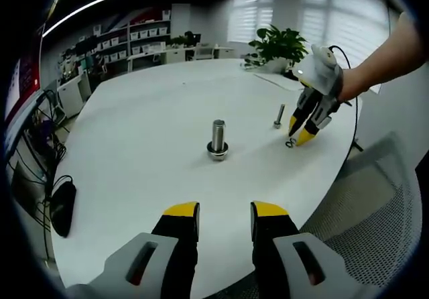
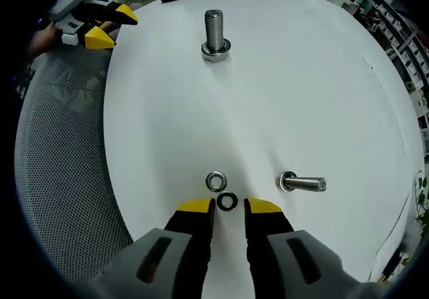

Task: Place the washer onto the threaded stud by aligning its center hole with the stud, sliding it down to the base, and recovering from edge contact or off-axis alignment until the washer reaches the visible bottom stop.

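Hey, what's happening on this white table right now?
A person works with two handheld grippers over a white round table. The right gripper is low over two washers, a dark washer between its open tips and a silver washer just beyond. The threaded stud stands upright, with one washer at its base. A smaller bolt stands nearby. The left gripper hangs open, holding nothing.

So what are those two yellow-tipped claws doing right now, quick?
Left gripper: open, holding nothing, back from the upright stud.
Right gripper: open, its tips either side of the dark washer on the table.

A potted plant (image 1: 280, 46), shelves (image 1: 144, 36) and a mesh chair (image 2: 64, 151).
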`<action>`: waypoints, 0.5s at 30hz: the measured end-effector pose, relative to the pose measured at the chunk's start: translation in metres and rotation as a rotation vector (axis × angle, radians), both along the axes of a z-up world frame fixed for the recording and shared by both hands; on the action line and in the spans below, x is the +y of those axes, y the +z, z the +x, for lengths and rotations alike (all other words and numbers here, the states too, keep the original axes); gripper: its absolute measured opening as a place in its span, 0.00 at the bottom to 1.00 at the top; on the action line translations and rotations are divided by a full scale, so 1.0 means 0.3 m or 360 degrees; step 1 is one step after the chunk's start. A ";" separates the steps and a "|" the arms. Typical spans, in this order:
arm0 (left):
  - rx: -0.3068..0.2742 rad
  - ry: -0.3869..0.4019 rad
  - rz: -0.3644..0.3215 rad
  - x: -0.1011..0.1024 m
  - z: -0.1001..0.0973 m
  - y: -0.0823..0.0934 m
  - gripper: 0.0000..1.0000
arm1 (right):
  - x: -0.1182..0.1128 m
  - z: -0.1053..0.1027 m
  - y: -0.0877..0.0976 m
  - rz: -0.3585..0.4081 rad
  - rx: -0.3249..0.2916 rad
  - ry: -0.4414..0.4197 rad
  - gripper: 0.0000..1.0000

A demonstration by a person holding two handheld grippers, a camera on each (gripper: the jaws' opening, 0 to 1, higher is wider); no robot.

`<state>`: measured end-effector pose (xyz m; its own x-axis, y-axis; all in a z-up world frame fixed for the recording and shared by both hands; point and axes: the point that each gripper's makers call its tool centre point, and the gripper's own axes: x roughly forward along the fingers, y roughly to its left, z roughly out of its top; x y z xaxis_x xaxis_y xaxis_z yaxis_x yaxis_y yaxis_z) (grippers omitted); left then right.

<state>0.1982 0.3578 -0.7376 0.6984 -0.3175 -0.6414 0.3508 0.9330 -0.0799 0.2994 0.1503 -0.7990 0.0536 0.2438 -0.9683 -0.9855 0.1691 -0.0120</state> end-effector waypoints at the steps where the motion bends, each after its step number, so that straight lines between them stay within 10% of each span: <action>1: 0.0002 -0.0001 0.0002 0.000 0.000 -0.001 0.29 | -0.001 -0.002 0.000 -0.0004 0.0002 0.0009 0.20; 15: -0.0002 0.0008 0.0010 0.006 0.001 -0.002 0.29 | 0.004 -0.003 -0.004 -0.0084 0.0008 0.0056 0.19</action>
